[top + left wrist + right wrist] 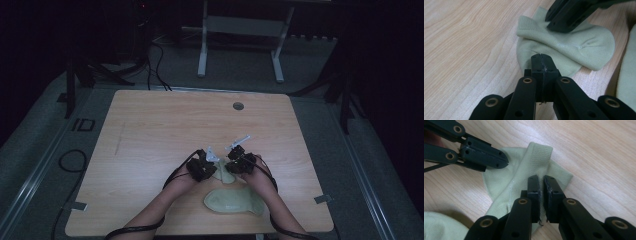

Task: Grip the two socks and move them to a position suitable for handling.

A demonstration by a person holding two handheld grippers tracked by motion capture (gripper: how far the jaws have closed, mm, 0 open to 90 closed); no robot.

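At the near middle of the bench (150, 130), both grippers are working on a small pale green sock (564, 50) that is lying crumpled, with a second sock (232, 201) flat just in front of it. The left gripper (541, 58) is pinching the sock's edge with its fingers closed. The right gripper (541, 182) is closing on the cuff fold, its fingers nearly together on the fabric. This looks like the spreading step; next, both hands probably need to draw apart gently, keeping hold.
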